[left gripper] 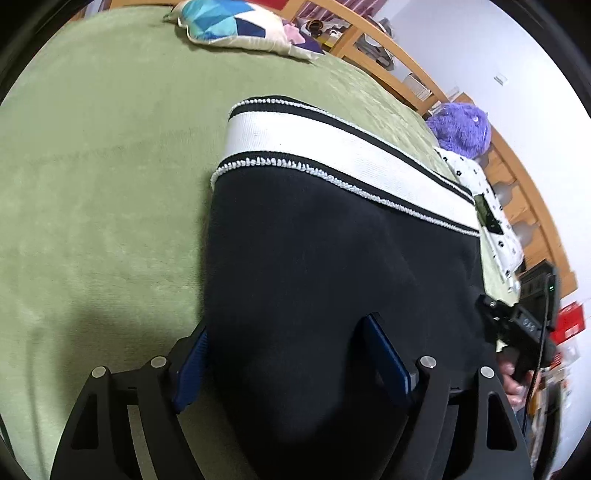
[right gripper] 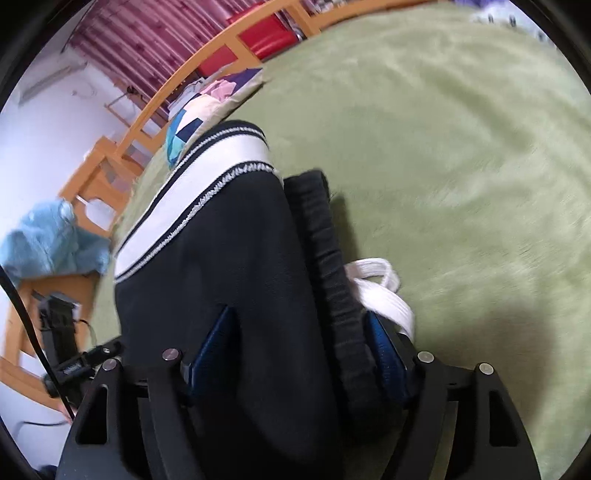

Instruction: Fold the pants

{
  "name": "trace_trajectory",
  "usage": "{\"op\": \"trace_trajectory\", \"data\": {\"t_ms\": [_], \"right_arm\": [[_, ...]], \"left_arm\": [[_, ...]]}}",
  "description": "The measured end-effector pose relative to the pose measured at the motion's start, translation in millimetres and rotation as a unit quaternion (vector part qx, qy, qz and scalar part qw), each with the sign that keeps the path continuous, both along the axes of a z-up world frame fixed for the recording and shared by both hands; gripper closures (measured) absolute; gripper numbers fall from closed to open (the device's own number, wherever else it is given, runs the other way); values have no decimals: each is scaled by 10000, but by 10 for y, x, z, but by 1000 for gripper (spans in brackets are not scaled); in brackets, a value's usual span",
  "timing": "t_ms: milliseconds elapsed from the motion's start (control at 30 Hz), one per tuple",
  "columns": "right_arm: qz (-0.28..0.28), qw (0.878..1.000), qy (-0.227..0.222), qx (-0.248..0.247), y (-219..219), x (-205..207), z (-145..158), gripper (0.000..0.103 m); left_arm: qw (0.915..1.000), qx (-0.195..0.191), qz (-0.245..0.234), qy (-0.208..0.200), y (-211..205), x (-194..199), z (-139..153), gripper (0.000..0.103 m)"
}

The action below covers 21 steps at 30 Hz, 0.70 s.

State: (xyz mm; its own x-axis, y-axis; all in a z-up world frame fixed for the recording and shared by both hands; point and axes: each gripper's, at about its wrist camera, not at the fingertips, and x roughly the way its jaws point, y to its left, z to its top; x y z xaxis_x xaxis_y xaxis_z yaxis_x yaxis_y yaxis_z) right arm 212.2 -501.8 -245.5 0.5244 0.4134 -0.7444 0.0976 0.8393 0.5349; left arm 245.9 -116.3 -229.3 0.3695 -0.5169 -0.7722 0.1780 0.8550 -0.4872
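Black pants [left gripper: 332, 258] with a white band trimmed in black and white [left gripper: 332, 147] lie on the green bed cover [left gripper: 92, 184]. My left gripper [left gripper: 288, 365] has its blue pads on either side of a thick fold of the black cloth. In the right wrist view the same pants [right gripper: 229, 258] show, with the black elastic waistband [right gripper: 325, 251] and a white drawstring [right gripper: 380, 291]. My right gripper [right gripper: 299, 354] holds the cloth and waistband between its blue pads. The right gripper also shows at the right edge of the left wrist view [left gripper: 517, 325].
A patchwork pillow [left gripper: 236, 26] lies at the far side of the bed. A purple plush toy [left gripper: 461, 129] and a white dotted cloth [left gripper: 491, 206] sit at the bed's right edge by the wooden frame [left gripper: 406, 62]. A blue cloth [right gripper: 48, 240] lies on wooden furniture.
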Motion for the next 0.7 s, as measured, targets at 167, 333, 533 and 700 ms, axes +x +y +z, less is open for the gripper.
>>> {"op": "trace_trajectory", "data": {"t_ms": [167, 333, 533, 700], "right_arm": [[-42, 9993, 12, -366, 139, -13, 85, 41], [-243, 9977, -316, -554, 245, -223, 460, 75], [-235, 9968, -582, -486, 686, -472, 843, 79], [178, 9972, -716, -74, 1346, -620, 853, 81]], "left_arm": [[9998, -112, 44, -181, 11, -29, 76, 67], [9980, -410, -36, -483, 152, -156, 380, 83], [9967, -261, -79, -760, 418, -330, 683, 84], [9970, -26, 196, -748, 1145, -476, 880, 84]]}}
